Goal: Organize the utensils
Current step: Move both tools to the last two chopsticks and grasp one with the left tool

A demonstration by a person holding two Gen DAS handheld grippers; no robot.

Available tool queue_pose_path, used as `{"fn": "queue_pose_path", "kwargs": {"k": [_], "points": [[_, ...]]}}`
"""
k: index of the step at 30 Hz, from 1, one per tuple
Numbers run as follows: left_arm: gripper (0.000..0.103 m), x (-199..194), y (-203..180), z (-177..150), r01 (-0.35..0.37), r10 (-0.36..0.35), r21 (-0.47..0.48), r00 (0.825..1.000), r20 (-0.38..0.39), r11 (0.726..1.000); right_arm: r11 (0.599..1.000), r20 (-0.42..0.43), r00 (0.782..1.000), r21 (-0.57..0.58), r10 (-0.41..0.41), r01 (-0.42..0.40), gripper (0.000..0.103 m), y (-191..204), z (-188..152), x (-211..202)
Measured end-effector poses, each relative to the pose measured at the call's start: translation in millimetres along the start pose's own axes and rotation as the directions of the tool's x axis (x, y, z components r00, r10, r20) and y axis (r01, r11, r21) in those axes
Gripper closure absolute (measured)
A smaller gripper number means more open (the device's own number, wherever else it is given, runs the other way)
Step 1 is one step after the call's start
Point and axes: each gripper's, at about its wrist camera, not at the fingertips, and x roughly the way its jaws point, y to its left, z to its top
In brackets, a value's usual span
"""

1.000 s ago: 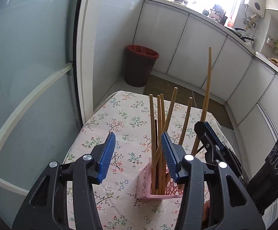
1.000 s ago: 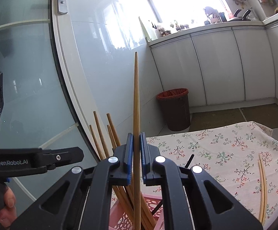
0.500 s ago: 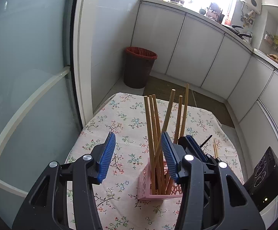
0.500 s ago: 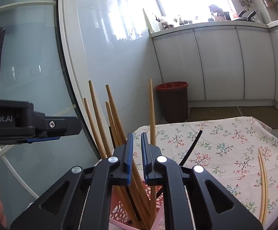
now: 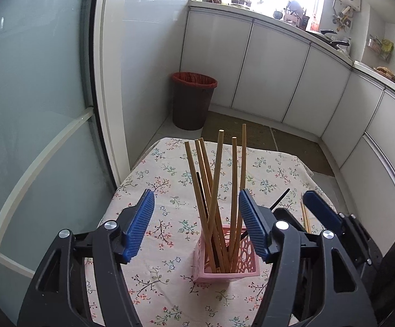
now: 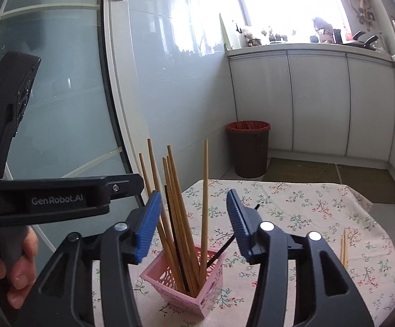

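Note:
A pink perforated holder (image 5: 248, 268) (image 6: 170, 282) stands on the floral tablecloth (image 5: 170, 171). Several wooden chopsticks (image 5: 216, 190) (image 6: 204, 196) and two black ones (image 6: 174, 234) stand in it. My left gripper (image 5: 196, 227) is open and empty, above and just behind the holder. My right gripper (image 6: 193, 224) is open and empty, with the chopstick tops between its fingers; it also shows in the left wrist view (image 5: 318, 212). A pair of wooden chopsticks (image 5: 305, 216) (image 6: 344, 248) lies on the cloth to the right.
A dark bin with a red liner (image 5: 193, 99) (image 6: 249, 147) stands on the floor beyond the table. A glass door (image 5: 34, 103) is at the left and white cabinets (image 5: 273, 73) curve round the back.
My right gripper lowered a wooden chopstick into the holder, then opened and let it go. The left gripper stayed open and drew back a little.

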Motion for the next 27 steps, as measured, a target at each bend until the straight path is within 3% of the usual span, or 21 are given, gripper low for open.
{"fn": "queue_pose_path", "kwargs": {"k": [6,16,21,27], "points": [[0.030,-5,-21,-7,-0.003,0.003,0.023,1.000,-0.012,1.000,0.996,-0.086,0.992,0.018,-0.090,0.092,0.037,-34,17,-35],[0.018,-5,-87,-30,0.038,-0.030,0.119,0.997,-0.068,0.992,0.965,-0.158,0.971,0.163,-0.180,0.206,0.037,-123,36,-88],[0.016,6,-129,-51,0.066,-0.046,0.182,0.992,-0.115,0.981,0.929,-0.263,0.931,0.202,-0.254,0.311,0.037,-166,24,-90],[0.017,36,-182,-69,0.129,-0.081,0.244,0.976,-0.201,0.961,0.863,-0.366,0.888,0.310,-0.278,0.398,0.037,-222,5,-96]]}}
